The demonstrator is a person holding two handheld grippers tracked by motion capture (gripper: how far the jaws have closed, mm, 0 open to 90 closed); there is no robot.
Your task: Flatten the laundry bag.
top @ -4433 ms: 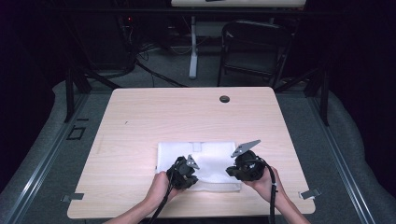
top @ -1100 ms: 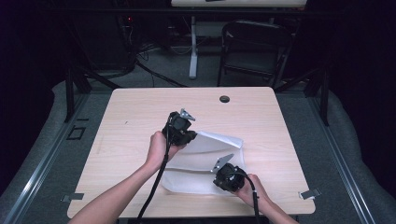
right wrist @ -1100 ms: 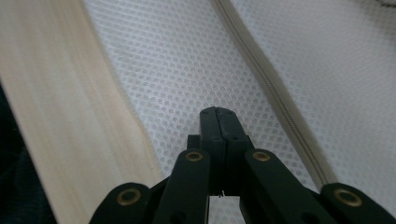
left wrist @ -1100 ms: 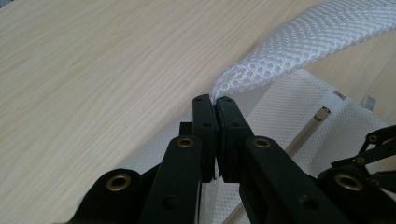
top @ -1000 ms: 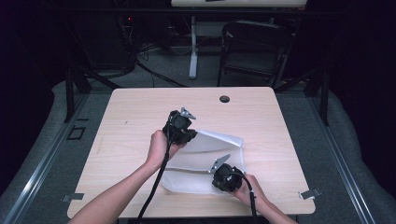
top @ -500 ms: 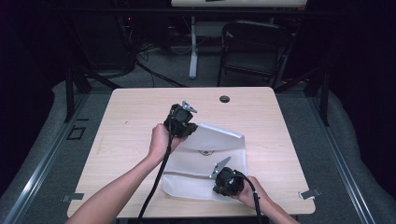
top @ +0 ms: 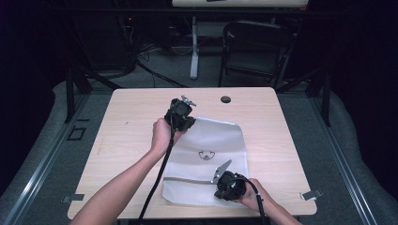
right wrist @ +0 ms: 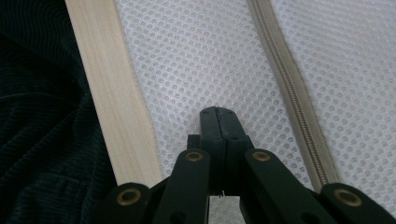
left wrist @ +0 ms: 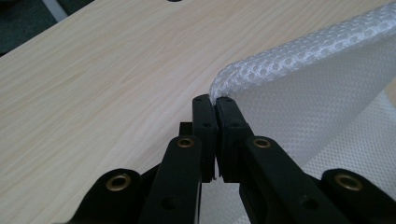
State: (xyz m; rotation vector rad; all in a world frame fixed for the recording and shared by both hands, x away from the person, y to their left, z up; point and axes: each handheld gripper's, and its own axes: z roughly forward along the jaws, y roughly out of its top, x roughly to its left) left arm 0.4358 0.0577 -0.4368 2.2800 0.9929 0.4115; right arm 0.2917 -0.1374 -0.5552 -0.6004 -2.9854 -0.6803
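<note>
A white mesh bag (top: 211, 140) with a beige zipper (top: 187, 180) and a small dark logo lies spread on the wooden table (top: 126, 140). My left gripper (top: 186, 122) is at the bag's far left corner and is shut on it. In the left gripper view the jaws of my left gripper (left wrist: 215, 100) pinch the folded mesh edge (left wrist: 317, 93), lifted slightly off the table. My right gripper (top: 224, 190) is shut near the bag's front edge. In the right gripper view its closed tips (right wrist: 218, 112) rest over the mesh (right wrist: 187, 60), between the zipper (right wrist: 289, 84) and the table's edge (right wrist: 112, 102).
A round dark grommet (top: 225, 99) sits at the table's far edge. Metal clips (top: 309, 194) mark the front corners. A dark folding chair (top: 256, 47) and a white table leg (top: 194, 51) stand on the carpet beyond the table.
My left gripper has carried the bag's corner farther from the person, and the bag now lies flatter and more spread out. The right gripper has stayed in place.
</note>
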